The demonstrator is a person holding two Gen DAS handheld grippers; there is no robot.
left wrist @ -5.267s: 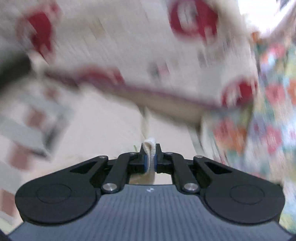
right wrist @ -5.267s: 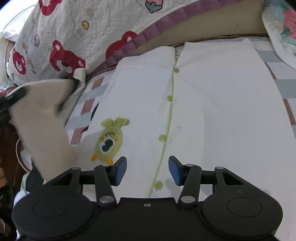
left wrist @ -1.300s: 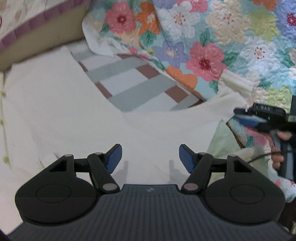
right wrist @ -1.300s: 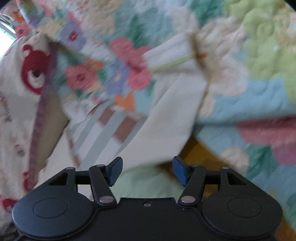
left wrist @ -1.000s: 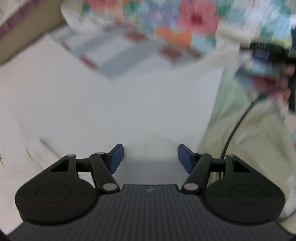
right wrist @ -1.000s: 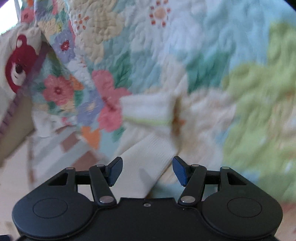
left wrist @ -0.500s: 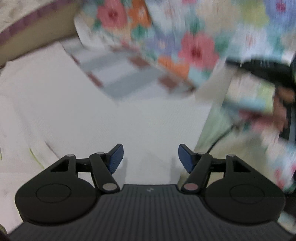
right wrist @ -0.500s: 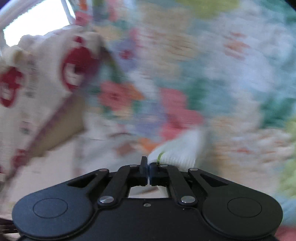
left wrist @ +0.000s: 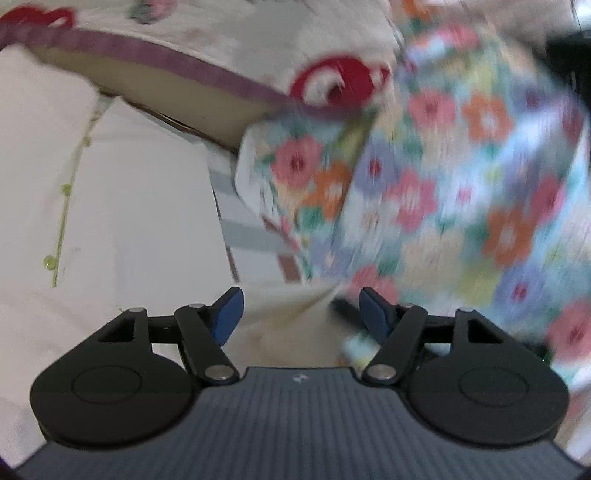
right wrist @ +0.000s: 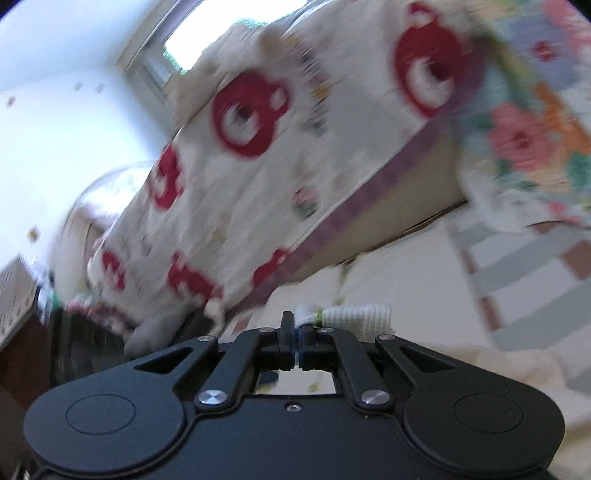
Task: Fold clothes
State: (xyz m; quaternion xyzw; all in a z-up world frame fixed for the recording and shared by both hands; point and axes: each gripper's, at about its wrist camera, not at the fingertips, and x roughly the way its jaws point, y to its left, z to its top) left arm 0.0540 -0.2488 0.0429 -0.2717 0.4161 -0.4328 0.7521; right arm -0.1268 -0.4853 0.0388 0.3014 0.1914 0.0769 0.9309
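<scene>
A cream button-up garment (left wrist: 140, 206) with small green buttons lies flat on the bed; it also shows in the right wrist view (right wrist: 402, 280). My left gripper (left wrist: 298, 314) is open and empty, low over the garment's right side. My right gripper (right wrist: 297, 326) is shut on the garment's ribbed cuff (right wrist: 354, 314), which sticks out to the right of the jaws and is lifted over the body of the garment. Both views are blurred by motion.
A bear-print quilt (right wrist: 258, 155) with a purple border is heaped at the back. A floral quilt (left wrist: 461, 192) is heaped on the right. A checked sheet (right wrist: 524, 266) covers the bed. A window (right wrist: 207, 33) shows at upper left.
My right gripper has closed on the sleeve cuff and swung it left over the garment. My left gripper stayed open and shifted its view toward the back of the bed.
</scene>
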